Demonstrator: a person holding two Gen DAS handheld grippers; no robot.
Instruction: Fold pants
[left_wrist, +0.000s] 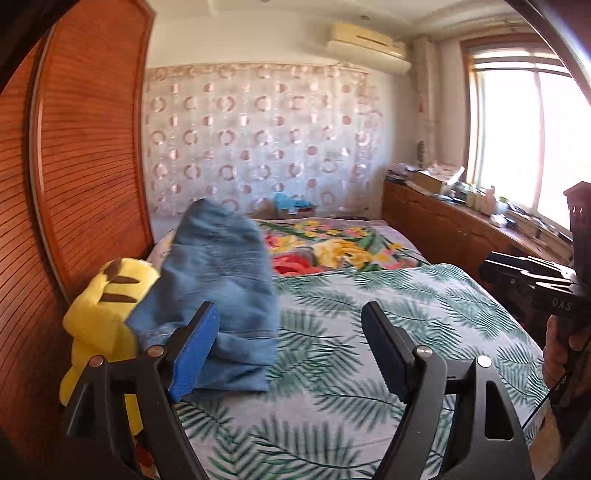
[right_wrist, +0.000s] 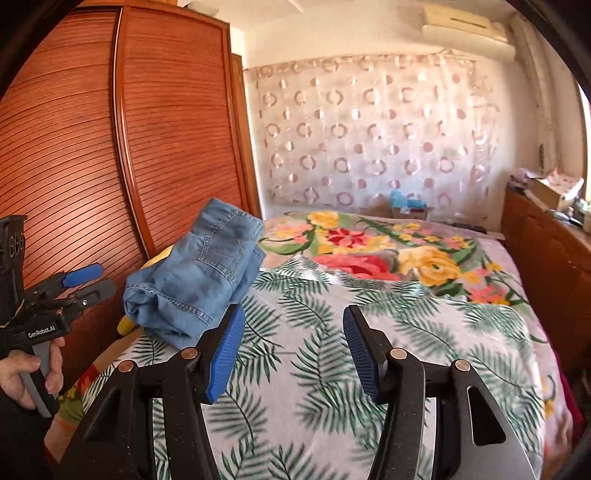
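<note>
Two tongs are up over the bed, and both are spread wide with nothing in them.

From the left wrist, the left tongs (left_wrist: 291, 354) hang above the leaf blanket (left_wrist: 369, 332). The pants (left_wrist: 221, 291) sit in a soft heap just past the left blue pad. They are blue denim, thick and a bit stiff, so the heap stands up tall. It leans on a fuzzy yellow plush toy (left_wrist: 99, 325) by the ribbed wooden wardrobe (left_wrist: 74, 166). I think the heap sits at the bed's edge so the flat middle is free for folding.

From the right wrist, the right tongs (right_wrist: 293, 350) point at the bare leaf blanket. The pants lie off to the left, bunched, with a stitched pocket on top. The flower blanket (right_wrist: 369, 251) lies behind them.
</note>
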